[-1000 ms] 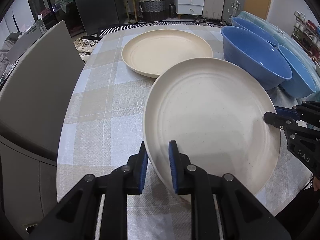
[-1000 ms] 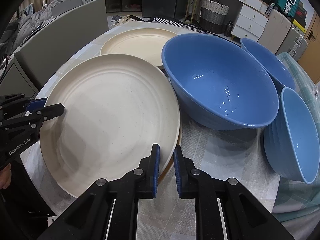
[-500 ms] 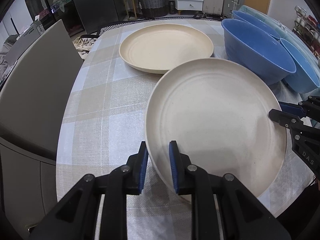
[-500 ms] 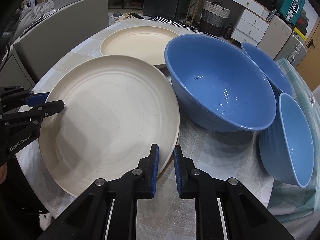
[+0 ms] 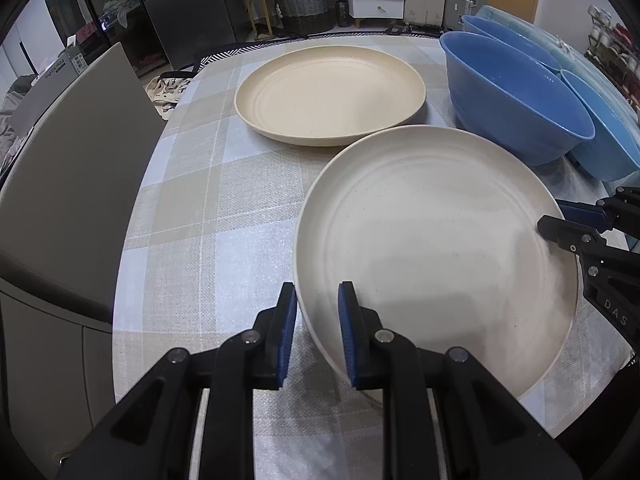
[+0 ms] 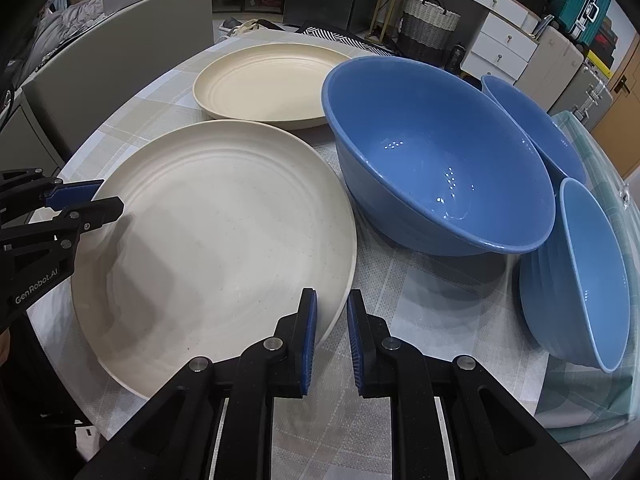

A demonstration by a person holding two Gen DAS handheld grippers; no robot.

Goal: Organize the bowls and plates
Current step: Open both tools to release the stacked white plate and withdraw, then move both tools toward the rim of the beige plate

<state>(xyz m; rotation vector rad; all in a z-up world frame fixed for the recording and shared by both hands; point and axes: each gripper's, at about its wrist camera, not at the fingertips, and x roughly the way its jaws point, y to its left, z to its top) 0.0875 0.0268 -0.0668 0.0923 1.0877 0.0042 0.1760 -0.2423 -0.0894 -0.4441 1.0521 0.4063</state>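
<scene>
Cream-white, the near plate hangs tilted between us just above the checked worktop: our left tongs are clamped tight on its left rim, our right tongs on its opposite rim. Straight ahead, almost touching its far edge, lies the second cream plate, with the blue bowls to the right. Compared with a second ago, the held plate sits lower and flatter, the grip unchanged.

My view shows a table under a beige-and-grey checked cloth. Directly on it sit a cream plate at the far side and three blue bowls crowded together, touching, at the right.
</scene>
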